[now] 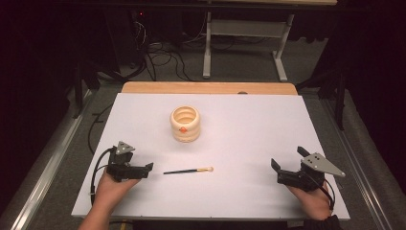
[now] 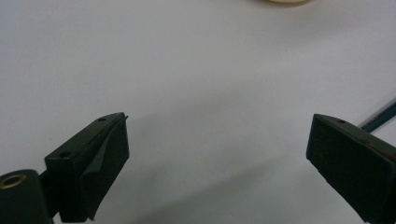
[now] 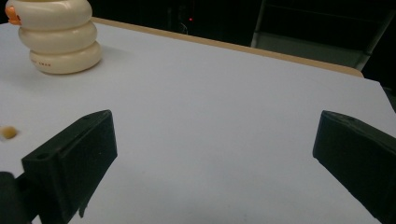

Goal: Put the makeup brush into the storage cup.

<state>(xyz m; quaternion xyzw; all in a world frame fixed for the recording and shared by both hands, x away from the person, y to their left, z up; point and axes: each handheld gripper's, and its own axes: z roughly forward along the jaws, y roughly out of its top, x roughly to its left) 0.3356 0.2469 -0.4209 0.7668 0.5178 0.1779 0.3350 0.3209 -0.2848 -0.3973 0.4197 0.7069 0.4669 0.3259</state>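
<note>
A cream ribbed pot (image 1: 185,123) with an orange sticker stands upright on the white table top (image 1: 249,124), left of centre. Nearer the front lies a thin brush (image 1: 187,170) with a dark handle and a pale tip pointing right. My left gripper (image 1: 140,163) rests open just left of the handle end; its own view shows the wide gap (image 2: 217,140), the handle (image 2: 380,116) at the right and the pot's base (image 2: 282,1) at the top. My right gripper (image 1: 288,158) is open at the front right, with the pot (image 3: 58,39) and brush tip (image 3: 8,133) to its left.
A wooden strip (image 1: 210,87) borders the table's far edge. Beyond it are a grey stand (image 1: 244,43) and loose cables (image 1: 163,57) on the dark floor. Metal rails (image 1: 52,153) run along both sides of the table.
</note>
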